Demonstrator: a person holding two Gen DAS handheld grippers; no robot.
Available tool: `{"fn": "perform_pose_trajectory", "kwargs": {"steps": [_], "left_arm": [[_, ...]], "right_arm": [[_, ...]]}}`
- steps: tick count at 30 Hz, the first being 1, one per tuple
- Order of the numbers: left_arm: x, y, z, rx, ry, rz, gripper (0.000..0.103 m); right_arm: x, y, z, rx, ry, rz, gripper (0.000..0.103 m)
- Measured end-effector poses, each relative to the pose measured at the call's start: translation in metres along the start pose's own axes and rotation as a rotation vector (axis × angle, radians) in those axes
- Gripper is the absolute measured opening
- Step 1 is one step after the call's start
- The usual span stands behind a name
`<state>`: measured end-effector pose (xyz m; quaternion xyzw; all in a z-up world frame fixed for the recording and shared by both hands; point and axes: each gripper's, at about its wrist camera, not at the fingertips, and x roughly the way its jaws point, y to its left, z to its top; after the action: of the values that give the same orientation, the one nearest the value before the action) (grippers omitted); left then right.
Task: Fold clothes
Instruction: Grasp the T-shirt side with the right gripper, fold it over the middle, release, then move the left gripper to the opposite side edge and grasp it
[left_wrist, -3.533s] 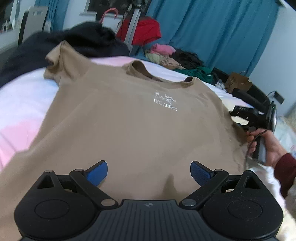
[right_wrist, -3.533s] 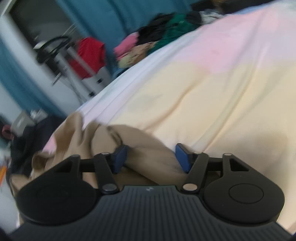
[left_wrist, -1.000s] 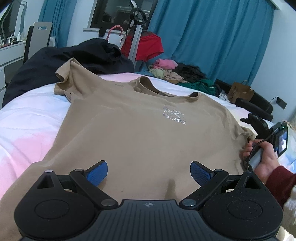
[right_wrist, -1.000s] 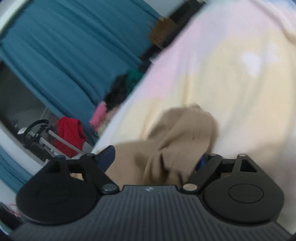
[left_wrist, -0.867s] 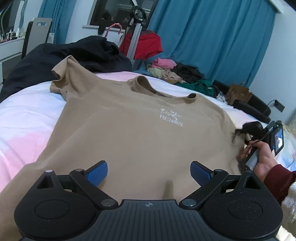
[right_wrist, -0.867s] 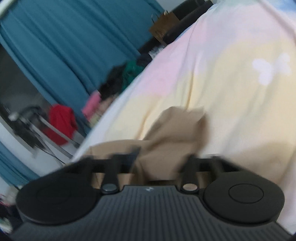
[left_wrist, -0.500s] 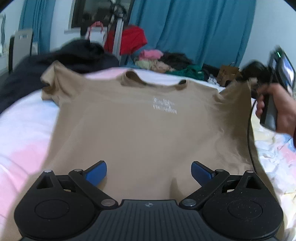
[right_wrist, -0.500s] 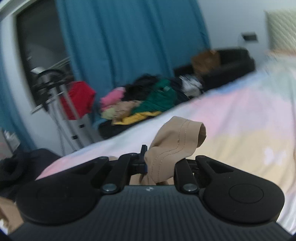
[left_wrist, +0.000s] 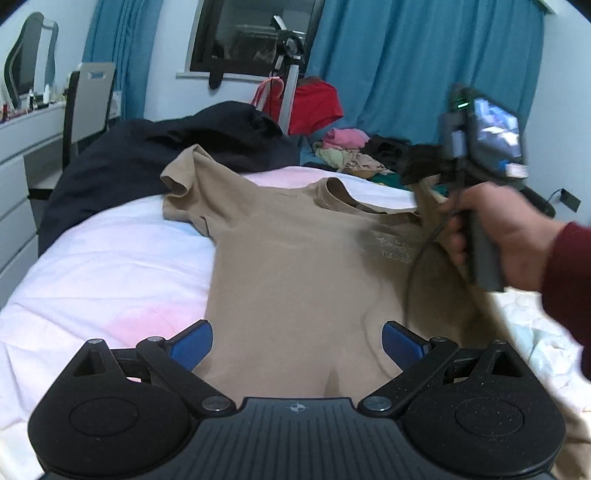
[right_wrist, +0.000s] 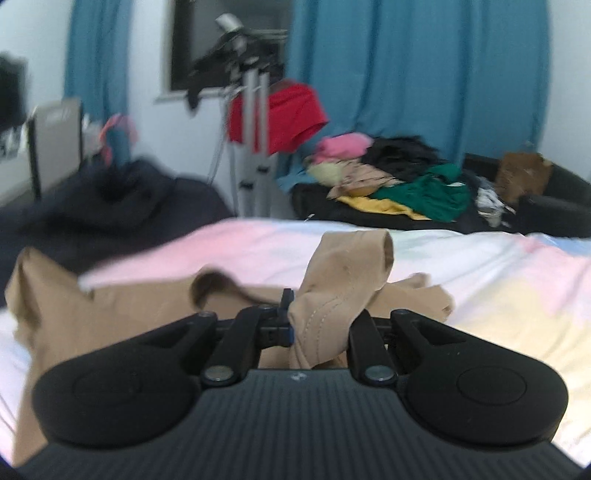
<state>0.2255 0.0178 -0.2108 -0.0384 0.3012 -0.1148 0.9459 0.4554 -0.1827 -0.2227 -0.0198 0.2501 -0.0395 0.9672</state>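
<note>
Left wrist view: the tan T-shirt (left_wrist: 295, 266) lies face up across the bed (left_wrist: 96, 266), collar toward the far edge. The left gripper (left_wrist: 295, 341) hovers over the hem, jaws spread wide and empty.

Right wrist view: the right gripper (right_wrist: 317, 325) has its jaws pinching the right sleeve (right_wrist: 343, 280), lifted off the bed. A sleeve fold looks in hand; next, carry it inward across the chest and lay it flat.
</note>
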Motion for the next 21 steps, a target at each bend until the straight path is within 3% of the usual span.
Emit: {"fn": "perform_pose_trajectory", "kwargs": {"steps": [3, 4, 5, 7, 13, 17, 21], "left_arm": [[0.004, 0.002, -0.001, -0.006, 0.002, -0.013, 0.099], [0.005, 0.003, -0.001, -0.007, 0.002, -0.018, 0.099], [0.006, 0.004, -0.001, -0.009, 0.003, -0.022, 0.099], [0.009, 0.005, -0.001, -0.013, 0.004, -0.031, 0.099], [0.012, 0.008, -0.002, -0.028, 0.001, -0.053, 0.099], [0.004, 0.013, -0.003, -0.121, 0.003, -0.109, 0.099], [-0.010, 0.004, -0.009, -0.088, -0.014, -0.115, 0.099]], "right_arm": [[0.012, 0.006, -0.002, 0.001, 0.019, 0.037, 0.022], [0.017, 0.007, -0.003, 0.003, 0.033, 0.045, 0.044], [0.017, 0.004, -0.004, 0.012, 0.034, 0.060, 0.075], [0.014, 0.001, -0.005, 0.025, 0.021, 0.082, 0.103], [-0.036, -0.014, -0.004, 0.055, -0.019, 0.083, 0.103], [-0.098, -0.042, -0.016, 0.114, -0.062, 0.095, 0.103], [-0.169, -0.075, -0.042, 0.166, -0.092, 0.108, 0.103]]}}
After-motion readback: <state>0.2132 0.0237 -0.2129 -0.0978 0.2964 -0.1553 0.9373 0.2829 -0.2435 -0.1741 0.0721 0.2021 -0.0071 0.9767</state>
